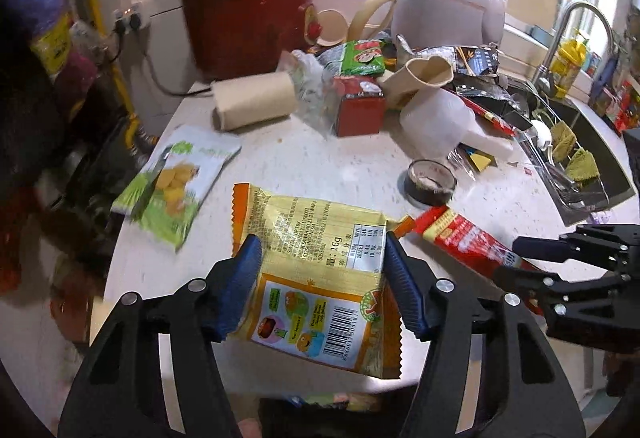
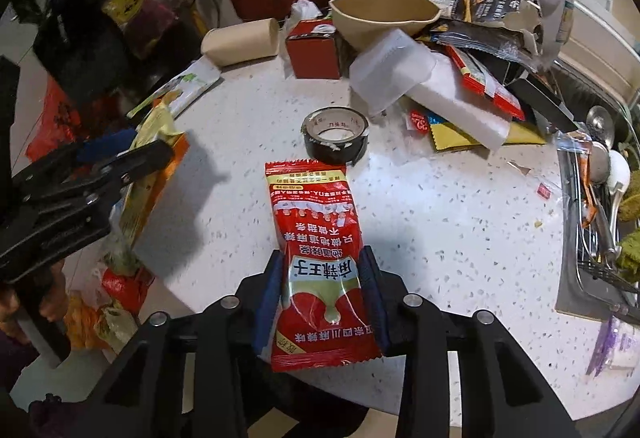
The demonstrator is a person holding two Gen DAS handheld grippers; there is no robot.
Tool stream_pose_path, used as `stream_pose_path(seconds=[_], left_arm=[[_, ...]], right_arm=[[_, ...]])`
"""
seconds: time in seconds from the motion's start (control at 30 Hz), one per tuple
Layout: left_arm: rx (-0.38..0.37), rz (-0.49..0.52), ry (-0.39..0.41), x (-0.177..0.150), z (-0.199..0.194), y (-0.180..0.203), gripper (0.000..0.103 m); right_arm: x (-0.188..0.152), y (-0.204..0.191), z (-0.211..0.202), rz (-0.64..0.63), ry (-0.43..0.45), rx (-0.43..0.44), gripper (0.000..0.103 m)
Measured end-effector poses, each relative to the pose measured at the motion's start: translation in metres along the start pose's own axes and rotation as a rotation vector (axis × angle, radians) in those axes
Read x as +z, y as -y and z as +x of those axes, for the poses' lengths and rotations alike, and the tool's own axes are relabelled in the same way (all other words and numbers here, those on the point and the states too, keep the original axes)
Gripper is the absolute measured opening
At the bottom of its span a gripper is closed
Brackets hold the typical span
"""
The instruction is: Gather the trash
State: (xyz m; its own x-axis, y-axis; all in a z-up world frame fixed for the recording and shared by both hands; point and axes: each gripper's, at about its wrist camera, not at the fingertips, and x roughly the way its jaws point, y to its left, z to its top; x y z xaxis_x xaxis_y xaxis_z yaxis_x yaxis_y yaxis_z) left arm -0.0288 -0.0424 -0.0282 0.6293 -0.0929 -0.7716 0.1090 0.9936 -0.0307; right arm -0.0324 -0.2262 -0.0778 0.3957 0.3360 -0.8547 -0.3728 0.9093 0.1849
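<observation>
Left gripper pinches the yellow-orange snack wrapper low in the left wrist frame; the right gripper pinches a red snack packet at the lower centre of its own view, both wrappers apparently just above the speckled white countertop. Judged best: keep both pinches firm and carry the limp wrappers clear of the black tape roll so nothing drags. Cluttered kitchen: red crock pot and pink rice cooker under the window, sink at right.
</observation>
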Motion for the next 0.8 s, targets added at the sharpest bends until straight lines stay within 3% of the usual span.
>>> stream_pose_path(seconds=[0.03, 0.07, 0.1, 0.23, 0.27, 0.3, 0.37, 0.43, 0.47, 0.57, 0.73, 0.77, 0.8], left_arm=[[0.003, -0.022, 0.0, -0.005, -0.006, 0.001, 0.044], [-0.004, -0.038, -0.011, -0.01, -0.009, 0.002, 0.02], [-0.009, -0.054, -0.023, -0.014, -0.011, 0.002, 0.019], [0.057, -0.094, -0.026, -0.031, -0.01, 0.009, 0.019], [0.078, -0.095, -0.029, -0.033, -0.007, 0.011, 0.019], [0.09, -0.097, -0.028, -0.036, -0.004, 0.013, 0.019], [0.096, -0.108, -0.033, -0.038, 0.0, 0.015, 0.019], [0.097, -0.112, -0.026, -0.039, 0.002, 0.015, 0.019], [0.1, -0.114, -0.021, -0.041, 0.004, 0.014, 0.019], [0.091, -0.109, -0.035, -0.04, 0.014, 0.01, 0.019], [0.067, -0.096, -0.06, -0.038, 0.026, 0.001, 0.019], [0.066, -0.093, -0.072, -0.037, 0.032, -0.002, 0.019], [0.069, -0.086, -0.083, -0.036, 0.036, -0.005, 0.019]], right_arm=[[-0.002, 0.0, 0.0, -0.007, -0.002, 0.004, 0.036], [-0.004, 0.001, -0.001, -0.022, -0.007, 0.014, 0.029], [-0.006, 0.002, 0.001, -0.038, -0.025, 0.032, 0.002], [-0.009, 0.007, 0.015, -0.088, -0.061, 0.029, 0.002], [-0.008, 0.006, 0.014, -0.105, -0.06, 0.013, 0.011], [-0.006, 0.003, 0.012, -0.137, -0.059, -0.023, 0.044], [-0.005, -0.003, 0.003, -0.198, -0.008, -0.111, 0.081], [-0.004, -0.006, -0.01, -0.262, 0.047, -0.152, 0.083], [-0.002, -0.004, -0.01, -0.271, 0.042, -0.16, 0.088], [0.008, 0.008, -0.003, -0.281, 0.008, -0.191, 0.089], [0.019, 0.024, 0.037, -0.344, -0.151, -0.14, 0.09], [0.019, 0.026, 0.041, -0.343, -0.16, -0.097, 0.099], [0.02, 0.029, 0.043, -0.334, -0.151, -0.072, 0.099]])
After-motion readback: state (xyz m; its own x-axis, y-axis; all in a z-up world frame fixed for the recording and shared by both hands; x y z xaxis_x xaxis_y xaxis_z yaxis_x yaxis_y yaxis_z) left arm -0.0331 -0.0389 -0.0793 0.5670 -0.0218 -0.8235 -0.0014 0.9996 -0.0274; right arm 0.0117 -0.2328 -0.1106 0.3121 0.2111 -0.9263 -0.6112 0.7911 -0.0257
